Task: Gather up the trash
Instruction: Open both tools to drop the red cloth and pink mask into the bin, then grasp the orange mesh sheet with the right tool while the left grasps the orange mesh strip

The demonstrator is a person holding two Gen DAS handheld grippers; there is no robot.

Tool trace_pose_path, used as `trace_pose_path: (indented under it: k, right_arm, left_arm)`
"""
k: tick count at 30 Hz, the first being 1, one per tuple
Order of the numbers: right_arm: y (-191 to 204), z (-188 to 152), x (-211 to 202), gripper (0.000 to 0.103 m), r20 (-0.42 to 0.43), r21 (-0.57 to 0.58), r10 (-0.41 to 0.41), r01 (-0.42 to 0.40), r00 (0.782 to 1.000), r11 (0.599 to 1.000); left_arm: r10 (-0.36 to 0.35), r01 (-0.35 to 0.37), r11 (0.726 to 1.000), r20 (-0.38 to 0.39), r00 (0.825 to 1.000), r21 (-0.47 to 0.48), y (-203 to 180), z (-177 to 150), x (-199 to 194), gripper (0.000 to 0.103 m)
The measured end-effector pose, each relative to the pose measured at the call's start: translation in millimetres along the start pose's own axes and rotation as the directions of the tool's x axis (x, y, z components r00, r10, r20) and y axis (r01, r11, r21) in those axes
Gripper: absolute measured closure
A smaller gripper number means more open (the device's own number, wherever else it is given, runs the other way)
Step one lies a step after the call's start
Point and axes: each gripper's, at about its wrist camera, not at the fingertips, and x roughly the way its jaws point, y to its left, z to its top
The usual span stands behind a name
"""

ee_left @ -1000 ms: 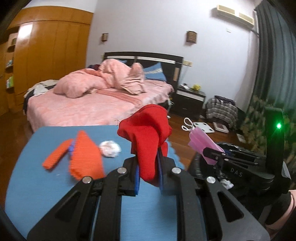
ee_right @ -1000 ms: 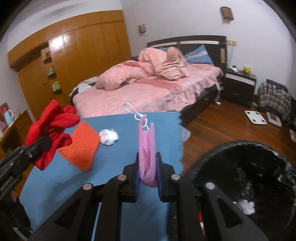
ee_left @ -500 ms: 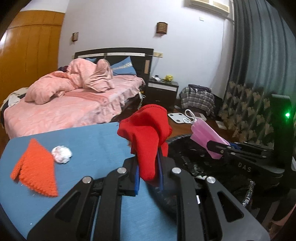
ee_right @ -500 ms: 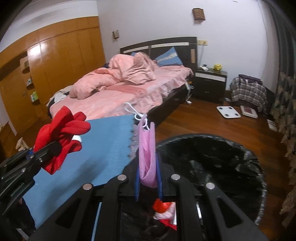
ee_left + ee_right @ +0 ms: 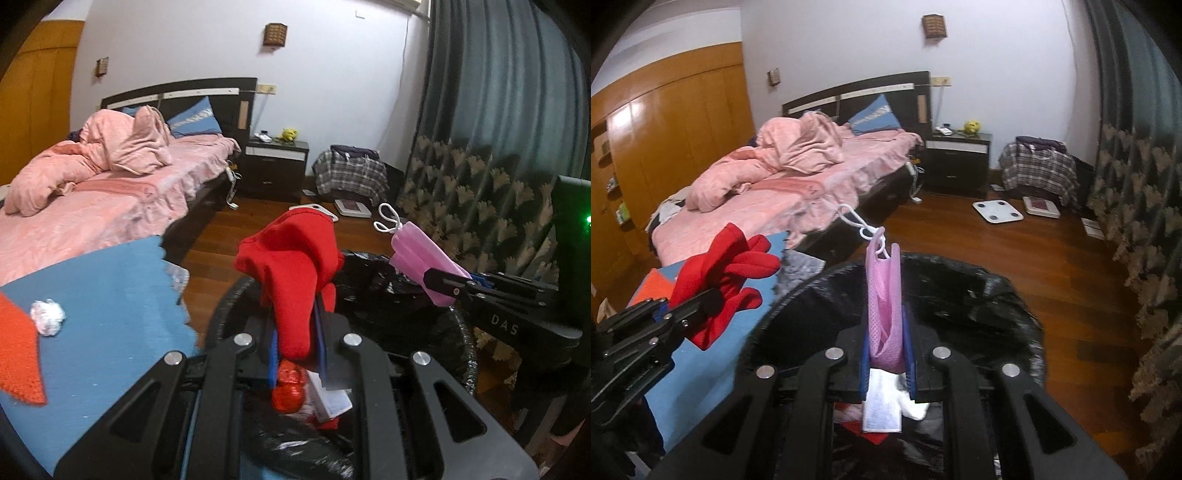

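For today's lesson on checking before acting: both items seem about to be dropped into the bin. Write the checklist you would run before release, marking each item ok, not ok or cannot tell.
1. Left hand-held gripper shut on the red cloth: ok.
2. Right hand-held gripper shut on the pink mask: ok.
3. Pink mask above the bin opening: ok.
4. Red cloth over the bin opening: ok in the left wrist view; the right wrist view puts it near the rim.
5. Room left in the bin: cannot tell; some trash already lies inside.
6. Table cleared: not ok; a crumpled wad and orange cloth remain.
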Motion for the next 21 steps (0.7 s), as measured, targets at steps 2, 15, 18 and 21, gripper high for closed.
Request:
trace_pose_path:
  k: [2,15,18,21]
  right_arm:
    - [-7,-3,0,0.088,-0.006,0.011,-0.012,0.012,1.0,1.0]
    - [-21,-7,2,0.014,0.004,0.036,-0.06,0.06,0.998,0.998]
    - [-8,-5,1,0.006,0.012,0.025,-0.039,0.039,0.999,0.999]
    - [16,-2,1,0.006,0.021,0.004,-0.01,0.01,1.0,1.0]
  left_arm:
    - [-0.015,0.015,1.0,-0.018,1.0,-0.003,-5,0,9,0.084]
    - [0.067,-0.068,0.996,-0.016,0.998,-0.061,29,-13,-6,0.022]
    - [0.133,-0.133,0.988,-0.007,0.991,-0.075,50,-18,-23,0.016]
    - [0.202,-0.201,0.974,-0.005,0.979,-0.102,75,-26,-44,0.013]
